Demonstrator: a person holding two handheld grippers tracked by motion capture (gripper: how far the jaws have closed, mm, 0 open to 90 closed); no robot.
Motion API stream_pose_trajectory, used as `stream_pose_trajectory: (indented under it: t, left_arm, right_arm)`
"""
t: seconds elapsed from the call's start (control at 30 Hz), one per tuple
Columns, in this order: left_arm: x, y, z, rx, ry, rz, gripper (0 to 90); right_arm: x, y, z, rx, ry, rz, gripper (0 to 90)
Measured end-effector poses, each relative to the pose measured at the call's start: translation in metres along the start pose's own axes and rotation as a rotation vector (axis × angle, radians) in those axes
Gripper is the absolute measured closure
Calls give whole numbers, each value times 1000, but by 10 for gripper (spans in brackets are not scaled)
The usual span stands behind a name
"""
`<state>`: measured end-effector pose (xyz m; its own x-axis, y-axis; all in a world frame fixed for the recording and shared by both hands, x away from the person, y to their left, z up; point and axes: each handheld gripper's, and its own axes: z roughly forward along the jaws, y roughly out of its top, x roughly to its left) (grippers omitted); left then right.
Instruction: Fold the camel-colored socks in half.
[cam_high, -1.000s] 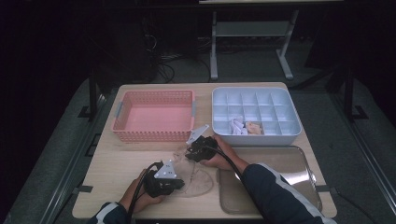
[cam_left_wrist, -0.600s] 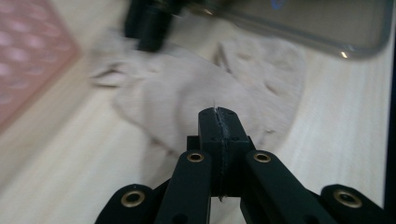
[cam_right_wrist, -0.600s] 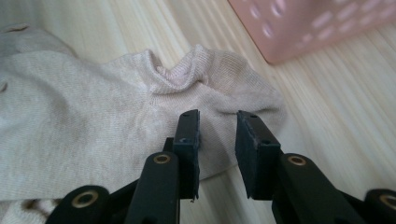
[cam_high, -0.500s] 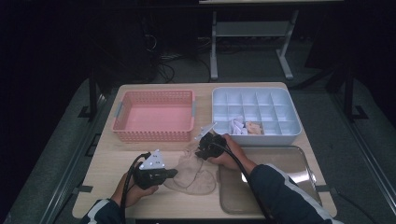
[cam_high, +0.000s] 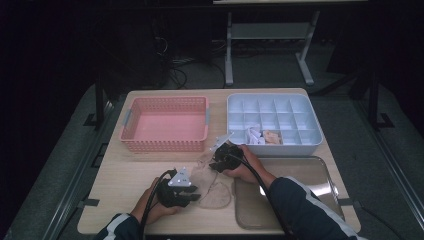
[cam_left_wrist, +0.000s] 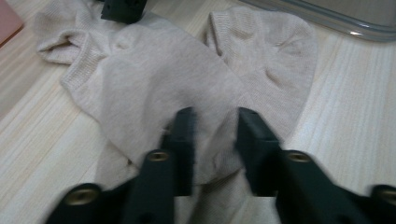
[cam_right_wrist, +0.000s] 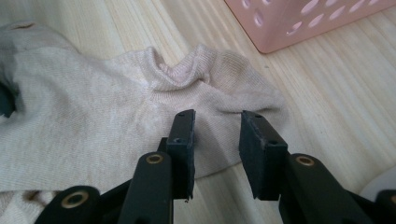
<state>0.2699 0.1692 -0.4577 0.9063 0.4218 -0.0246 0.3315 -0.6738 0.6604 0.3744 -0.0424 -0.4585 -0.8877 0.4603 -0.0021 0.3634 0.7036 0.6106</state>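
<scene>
Presently: sock (cam_high: 212, 187) flat on surface (cam_high: 125, 175) between both claws; left claw (cam_left_wrist: 212, 135) just been opening, released over fabric; right claw (cam_right_wrist: 215, 135) released. Risk: closing pinches one layer, sock bunches

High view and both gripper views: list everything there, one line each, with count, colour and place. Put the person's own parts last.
Table: one, light wood, under everything.
Basket: one, pink, back left of the table.
Divided box: one, pale blue-white, back right; small white and tan items in two of its front compartments.
Tray: one, shiny metal, front right.
Socks: beige; they look like two, overlapping, on the table at front centre, beside the tray.
Left gripper: one, black, fingers open over the socks with cloth between them.
Right gripper: one, black, fingers open at the socks' edge nearest the basket.
Sleeves: two, dark blue, bottom edge.
</scene>
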Motion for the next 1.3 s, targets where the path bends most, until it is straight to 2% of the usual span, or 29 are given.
stream_pose_trajectory:
  t: [0.1, 0.13, 0.23, 0.3, 0.33, 0.47, 0.53, 0.57, 0.6, 0.7, 0.8, 0.83, 0.9, 0.97, 1.0, 1.03, 1.13, 1.17, 1.2, 1.23, 1.3]
  left_arm:
    - [0, 0, -1, 2, 1, 8, 854]
    - [-1, 0, -2, 9, 1, 21, 875]
    - [-1, 1, -5, 7, -8, 41, 890]
    - [1, 3, -12, -16, 2, 46, 890]
    - [2, 4, -17, -43, 2, 38, 890]
    - [10, 10, -41, -111, 56, 44, 890]
    - [15, 10, -47, -117, 57, 50, 891]
    - [19, 9, -49, -107, 65, 55, 891]
    - [22, 8, -49, -97, 92, 51, 891]
    - [36, 1, -46, -69, 103, 33, 891]
    - [45, -5, -44, -23, 149, 36, 890]
    - [48, -7, -44, -20, 161, 18, 890]
    - [54, -11, -45, -4, 188, 14, 889]
    - [59, -15, -45, -14, 188, -11, 883]
    - [63, -17, -43, -11, 210, -24, 864]
    - [67, -19, -42, -7, 235, -43, 789]
    - [75, -24, -39, -27, 242, -99, 725]
    - [77, -25, -39, -31, 250, -119, 640]
    - [78, -26, -40, -43, 240, -140, 607]
    - [78, -27, -40, -47, 232, -141, 590]
    - [77, -28, -38, -29, 241, -149, 540]
  right_arm:
    - [-1, -1, 0, -4, -5, -3, 644]
    - [-1, -1, 0, -3, -3, -2, 641]
    - [-1, -2, -1, 0, -2, 1, 620]
    - [-1, -2, -1, 1, -2, 2, 614]
    - [-1, -2, -2, 3, -4, 1, 611]
    - [-1, -3, -3, 6, 7, 7, 609]
    - [-1, -3, -4, 11, 9, 6, 609]
    - [-1, -3, -4, 12, 12, 12, 607]
    - [0, -4, -4, 15, 11, 18, 607]
    - [3, -4, -6, 29, 5, 18, 601]
    - [6, -6, -8, 40, 10, 40, 586]
    - [8, -8, -9, 47, 10, 49, 572]
    - [10, -11, -12, 57, 13, 56, 563]
    - [12, -13, -15, 50, 35, 47, 563]
    - [13, -13, -16, 30, 28, 29, 564]
    - [15, -13, -20, 7, 23, 19, 569]
    - [18, -8, -26, -71, -9, -38, 607]
    - [18, -5, -27, -91, -27, -63, 631]
    - [17, -4, -26, -102, -38, -69, 649]
    - [16, -3, -25, -109, -37, -65, 671]
    - [12, -1, -18, -100, -48, -64, 705]
